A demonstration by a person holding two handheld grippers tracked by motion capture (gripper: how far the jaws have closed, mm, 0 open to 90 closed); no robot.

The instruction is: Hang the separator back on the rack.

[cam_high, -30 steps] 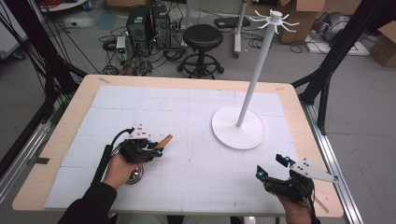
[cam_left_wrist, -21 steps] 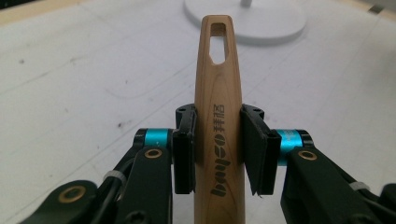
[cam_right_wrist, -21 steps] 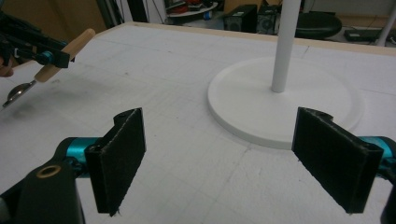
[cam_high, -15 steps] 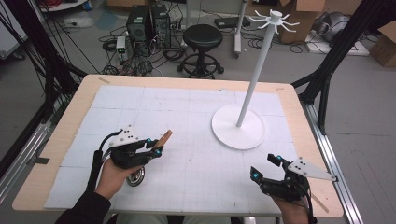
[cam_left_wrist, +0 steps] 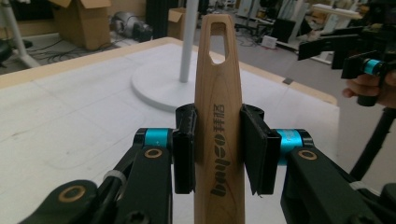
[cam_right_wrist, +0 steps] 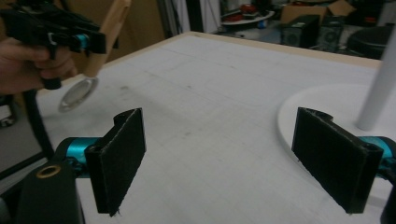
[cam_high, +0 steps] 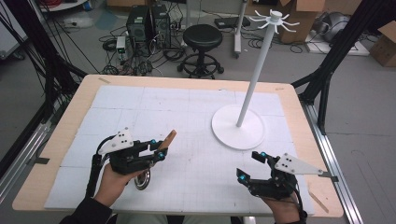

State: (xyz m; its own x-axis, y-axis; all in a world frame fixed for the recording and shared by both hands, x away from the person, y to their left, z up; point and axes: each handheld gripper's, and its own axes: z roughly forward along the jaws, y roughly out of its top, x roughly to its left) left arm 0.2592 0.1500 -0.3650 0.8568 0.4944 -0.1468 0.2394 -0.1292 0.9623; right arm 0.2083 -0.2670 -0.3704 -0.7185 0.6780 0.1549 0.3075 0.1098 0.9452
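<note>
Both grippers shifted left: left gripper (cam_high: 159, 148) clamps strainer handle (cam_left_wrist: 218, 116), now lifted toward stand (cam_high: 239, 126); right gripper (cam_high: 250, 165) open, empty

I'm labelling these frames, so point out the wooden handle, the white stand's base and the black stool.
wooden handle (cam_left_wrist: 217, 93), left gripper view, mid shaft
white stand's base (cam_high: 229, 132), high view, bare disc
black stool (cam_high: 201, 36), high view, seat
</note>
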